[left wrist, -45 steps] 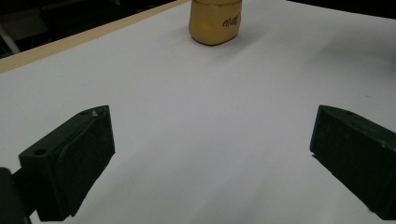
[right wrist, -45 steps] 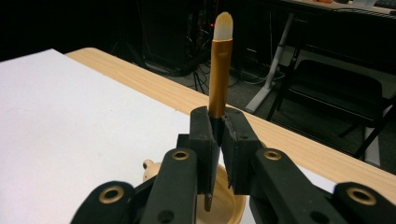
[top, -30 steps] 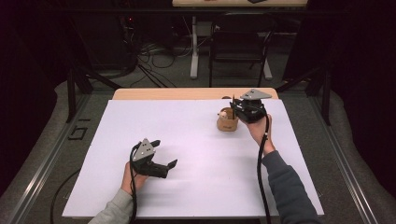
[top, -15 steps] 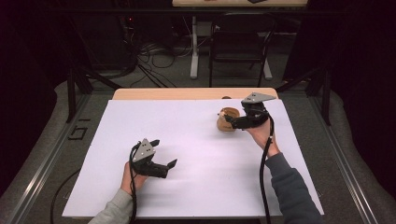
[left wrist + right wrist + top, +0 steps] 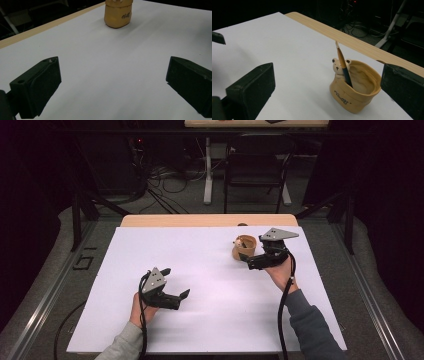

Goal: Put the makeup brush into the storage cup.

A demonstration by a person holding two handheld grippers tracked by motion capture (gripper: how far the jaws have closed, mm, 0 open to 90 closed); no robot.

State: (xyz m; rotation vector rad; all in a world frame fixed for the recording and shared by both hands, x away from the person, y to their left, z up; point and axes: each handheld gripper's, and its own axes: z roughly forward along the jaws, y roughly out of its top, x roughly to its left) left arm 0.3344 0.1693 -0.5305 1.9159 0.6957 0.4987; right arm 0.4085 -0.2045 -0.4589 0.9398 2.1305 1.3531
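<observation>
The right gripper [image 5: 254, 261] sits in a raised hand near the far right of the table [image 5: 210, 270], forearm in a dark grey sleeve [image 5: 312, 332] coming up from the near edge, wrist bent so the jaws point left toward the cup [image 5: 244, 247]. Its jaws have just been opening and now stand as wide as they go, with nothing between the pads; the cup stands just beyond them, close but not touched.

The left gripper [image 5: 179, 285] rests low over the near left part of the table, the hand [image 5: 140, 307] in a light grey sleeve, jaws spread wide and empty, pointing across toward the cup, well apart from it.

The cup is a small, tan, soft-edged pot shaped like a sack, glazed, with a wavy rim and a little cream bear head [image 5: 338, 66] peeking over one side. A dark pencil [image 5: 343, 66] with a tan upper part leans inside it, tip upward. Dark script runs across the cup's front, too small to read. The table is covered in smooth white sheet, with a strip of pale wood [image 5: 210, 220] along the far edge.
</observation>
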